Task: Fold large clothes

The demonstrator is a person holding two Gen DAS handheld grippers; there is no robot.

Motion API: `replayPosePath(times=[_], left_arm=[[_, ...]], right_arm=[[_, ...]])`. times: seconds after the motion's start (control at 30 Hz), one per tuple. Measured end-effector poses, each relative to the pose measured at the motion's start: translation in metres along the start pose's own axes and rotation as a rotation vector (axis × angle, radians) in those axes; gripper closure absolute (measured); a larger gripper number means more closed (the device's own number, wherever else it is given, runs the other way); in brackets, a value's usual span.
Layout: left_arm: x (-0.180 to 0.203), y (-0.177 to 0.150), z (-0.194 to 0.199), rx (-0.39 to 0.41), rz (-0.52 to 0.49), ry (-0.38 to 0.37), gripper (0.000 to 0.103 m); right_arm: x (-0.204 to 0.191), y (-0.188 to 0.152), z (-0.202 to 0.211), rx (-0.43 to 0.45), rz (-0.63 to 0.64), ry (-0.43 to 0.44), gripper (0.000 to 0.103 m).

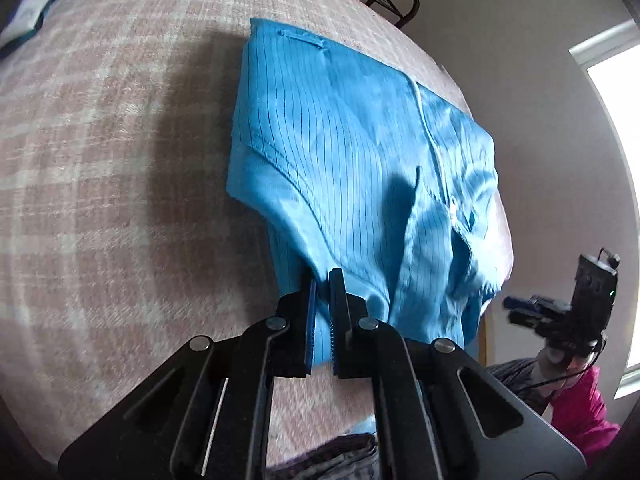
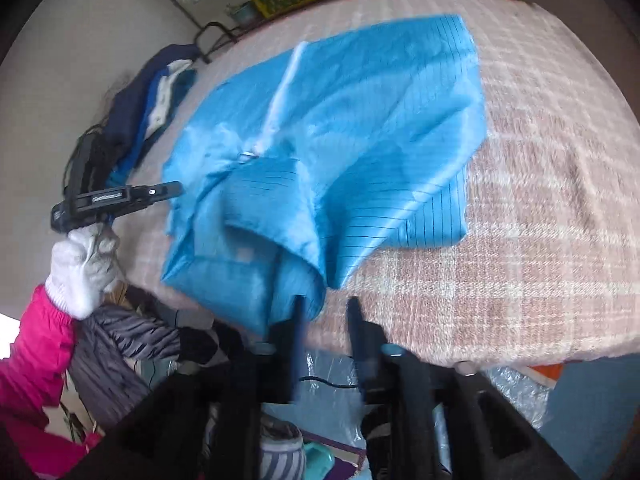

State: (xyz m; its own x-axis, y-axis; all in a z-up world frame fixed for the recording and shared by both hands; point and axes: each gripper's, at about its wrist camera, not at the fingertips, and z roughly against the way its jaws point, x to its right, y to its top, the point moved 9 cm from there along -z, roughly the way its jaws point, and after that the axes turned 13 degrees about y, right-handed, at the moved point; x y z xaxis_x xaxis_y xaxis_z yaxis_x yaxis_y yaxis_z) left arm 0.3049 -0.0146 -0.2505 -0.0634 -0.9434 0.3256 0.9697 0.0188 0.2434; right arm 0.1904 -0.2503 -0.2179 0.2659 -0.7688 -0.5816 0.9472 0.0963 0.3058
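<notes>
Blue garment (image 1: 360, 160) lies partly folded on the plaid bed (image 1: 100, 140), long axis running away from the left gripper (image 1: 322, 320), which clamps its near edge. Right gripper (image 2: 324, 320), blurred, stands parted at the garment's near hem; its contact is unclear.

A bed with a pink plaid blanket (image 1: 100, 140) fills the frame. A blue striped garment (image 1: 340, 152) lies at its centre; dark folded clothes (image 2: 152, 92) lie at the upper left.
</notes>
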Motion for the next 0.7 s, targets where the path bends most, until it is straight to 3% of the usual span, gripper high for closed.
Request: replayPosePath(times=[0.17,0.27,0.33,0.5,0.7], left_arm=[[0.017,0.008,0.037,0.080,-0.018,-0.030,0.100],[0.057,0.024,0.050,0.141,-0.064,-0.060,0.100],[0.086,0.039,0.046,0.148,-0.094,-0.106,0.100],[0.158,0.056,0.011,0.120,-0.200,-0.159,0.100],[0.223,0.059,-0.057,0.055,-0.318,-0.130,0.100]], right_arm=[[-0.006,0.028,0.051,0.123,0.078,0.030,0.064],[0.016,0.061,0.073,0.249,0.050,0.016,0.046],[0.038,0.080,0.079,0.290,0.019,0.010,0.045],[0.087,0.127,0.077,0.307,-0.065,0.096,0.043],[0.121,0.175,0.044,0.294,-0.138,0.248,0.040]])
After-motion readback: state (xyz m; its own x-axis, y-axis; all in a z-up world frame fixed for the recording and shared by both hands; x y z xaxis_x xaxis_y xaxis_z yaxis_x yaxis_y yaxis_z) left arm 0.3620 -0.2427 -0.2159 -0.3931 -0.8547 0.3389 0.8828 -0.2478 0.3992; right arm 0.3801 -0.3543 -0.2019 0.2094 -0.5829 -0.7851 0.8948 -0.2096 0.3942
